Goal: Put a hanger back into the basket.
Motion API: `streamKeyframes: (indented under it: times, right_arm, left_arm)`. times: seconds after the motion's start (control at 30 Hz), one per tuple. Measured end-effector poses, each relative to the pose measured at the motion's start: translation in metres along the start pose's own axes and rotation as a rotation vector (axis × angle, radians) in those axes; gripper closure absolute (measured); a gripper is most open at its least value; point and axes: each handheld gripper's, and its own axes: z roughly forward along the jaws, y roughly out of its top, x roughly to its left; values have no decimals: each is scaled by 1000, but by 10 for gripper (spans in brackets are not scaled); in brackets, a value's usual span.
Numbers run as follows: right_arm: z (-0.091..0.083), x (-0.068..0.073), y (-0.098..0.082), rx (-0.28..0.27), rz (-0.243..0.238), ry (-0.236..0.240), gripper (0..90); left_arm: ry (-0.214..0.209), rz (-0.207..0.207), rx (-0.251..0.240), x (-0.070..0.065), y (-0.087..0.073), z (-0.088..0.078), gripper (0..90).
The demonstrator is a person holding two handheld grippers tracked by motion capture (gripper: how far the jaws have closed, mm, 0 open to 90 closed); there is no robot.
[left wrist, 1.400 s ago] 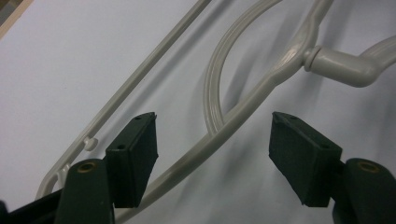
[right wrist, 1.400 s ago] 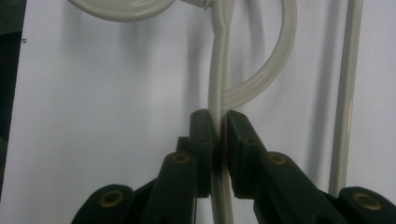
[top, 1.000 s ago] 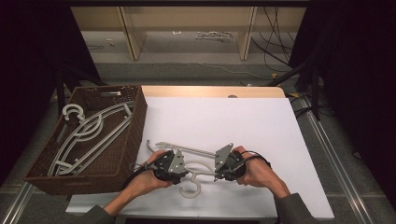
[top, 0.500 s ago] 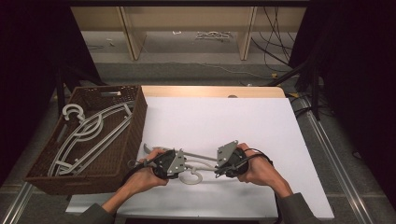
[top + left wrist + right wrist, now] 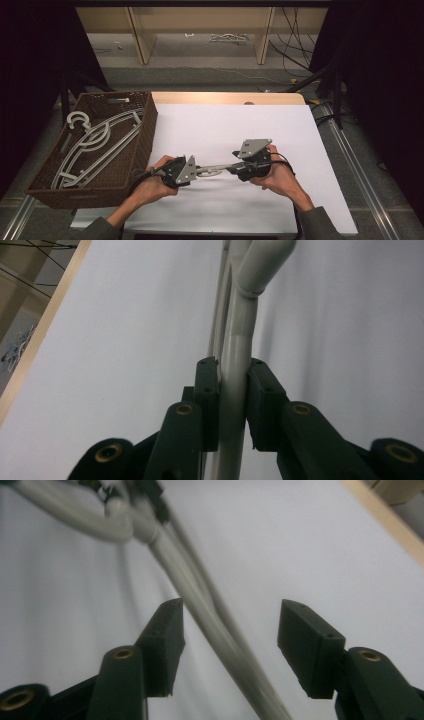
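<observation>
Grey plastic, the hanger point(image 5: 212, 171) hangs between the two hands at the lower middle of the high view, just above the white table point(image 5: 225, 125). A second ago it lay flat there, spread wider toward the left; now it is seen nearly edge-on, lifted off the surface. The left gripper point(image 5: 192, 170) has just been closing, and in the left gripper view its fingers point(image 5: 207, 400) pinch the hanger's rod point(image 5: 235, 390), which runs straight up the frame between them. The right gripper point(image 5: 232, 168) has just been opening: in the right gripper view its fingers point(image 5: 162, 640) stand spread, and the hanger's arms point(image 5: 210, 615) pass diagonally through the gap, from the upper left to the bottom centre, touching neither pad.

So the hold has passed from the right hand to the left, and the hanger now seems to depend on the left grip alone. That reads as a handover, likely so the left hand can carry it to the brown wicker basket point(image 5: 145, 145) at the left of the frame, where other grey hangers point(image 5: 95, 145) already lie. With one narrow pinch near one end, the piece may swing or twist.
</observation>
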Motion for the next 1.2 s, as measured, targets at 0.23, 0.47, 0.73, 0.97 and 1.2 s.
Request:
streamKeyframes:
  times: [0.23, 0.47, 0.73, 0.97, 1.2]
  right_arm:
    - [-10, -2, 2, -76, 76, -85, 346]
    - [-17, -1, 2, -114, 111, -102, 323]
    - [-21, 5, 0, -126, 136, -113, 308]
    - [-26, 8, -6, -176, 173, -142, 286]
    - [-27, 16, -17, -211, 234, -136, 261]
  left_arm:
    - [-3, -163, -31, 15, 0, -4, 792]
    - [-15, -302, -44, 27, -2, -10, 792]
    - [4, -383, -92, 38, 1, -27, 791]
    - [14, -442, -143, 47, -1, -46, 791]
    - [26, -484, -184, 50, -1, -58, 791]
